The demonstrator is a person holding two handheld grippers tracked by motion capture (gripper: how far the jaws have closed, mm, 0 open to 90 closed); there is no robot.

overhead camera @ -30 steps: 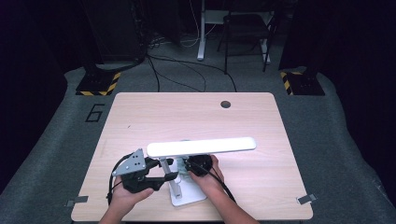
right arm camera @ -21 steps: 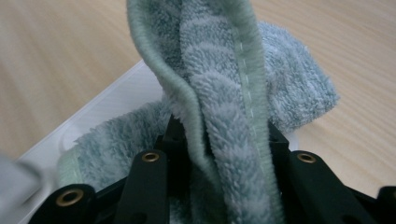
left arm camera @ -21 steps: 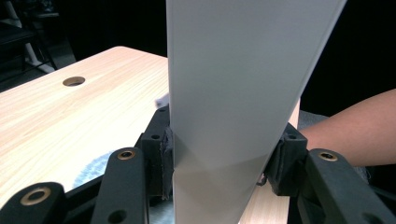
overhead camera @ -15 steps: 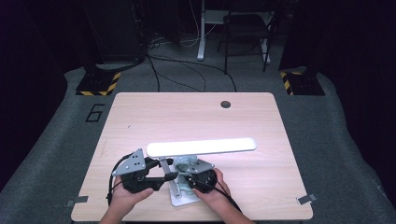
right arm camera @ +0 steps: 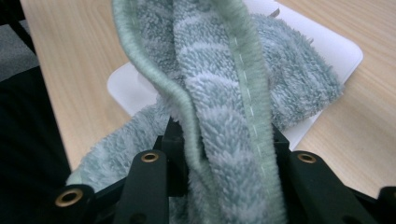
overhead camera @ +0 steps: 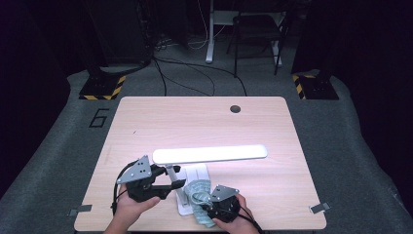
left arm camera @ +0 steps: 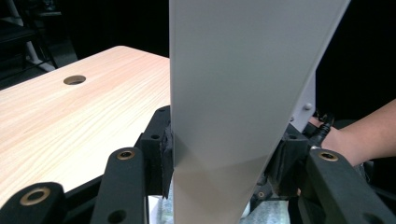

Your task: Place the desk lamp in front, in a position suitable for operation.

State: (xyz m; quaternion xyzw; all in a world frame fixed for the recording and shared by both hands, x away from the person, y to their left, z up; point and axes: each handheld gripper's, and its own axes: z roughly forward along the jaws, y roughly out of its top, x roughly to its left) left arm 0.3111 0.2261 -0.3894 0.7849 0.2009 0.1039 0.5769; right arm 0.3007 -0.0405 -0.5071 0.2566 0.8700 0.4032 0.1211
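**Lamp held by its stem, towel laid on its base**

A white desk lamp with a long flat lit head [overhead camera: 210, 154] stands near the front edge of the pale wooden table [overhead camera: 204, 122], its bright bar lying roughly level above the tabletop. Its flat white square base [overhead camera: 191, 195] sits on the table just under the left end of the bar.

The left gripper [overhead camera: 168, 186], black with a grey three-cornered plate on top, is beside the lamp on its left, low over the table. In the left gripper view its jaws are closed on the lamp's flat white upright [left arm camera: 233, 102], the black pads pressing on either side of it. The table's round cable hole [left arm camera: 74, 80] shows farther off in that view, and part of the person's other hand [left arm camera: 359, 137] is at the right edge.

The right gripper [overhead camera: 210, 204] is at the front edge of the table, just right of the lamp's base. Its jaws pinch a pale green fluffy terry towel with a stitched hem [right arm camera: 224, 107], which bunches up between them. In the right gripper view the towel drapes forward over the white base [right arm camera: 343, 49], covering much of it; in the high view it lies on the base's right front part, touching it.
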